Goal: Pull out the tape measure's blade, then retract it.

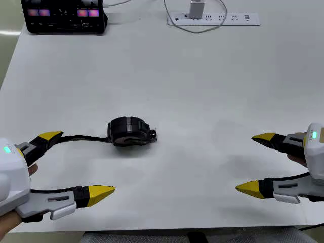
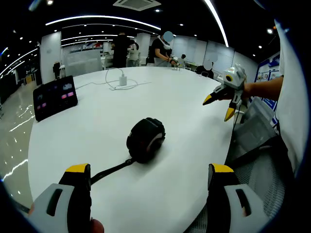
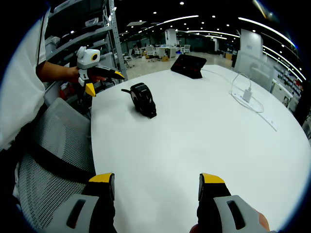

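At the lower left of the head view, the left gripper (image 1: 87, 162) had its 2 yellow-tipped fingers spread wide, grasping nothing. At the lower right, the right gripper (image 1: 245, 162) was likewise released and empty. Beyond them, left of centre on the white table (image 1: 202, 91), sat the black tape measure (image 1: 129, 131). Its long axis ran across the frame, blade mouth pointing right, and its strap (image 1: 83, 137) trailed left toward the left gripper's upper finger. Farther back stood a dark screen (image 1: 63, 15) at upper left and a power strip (image 1: 215, 19) along the top edge.
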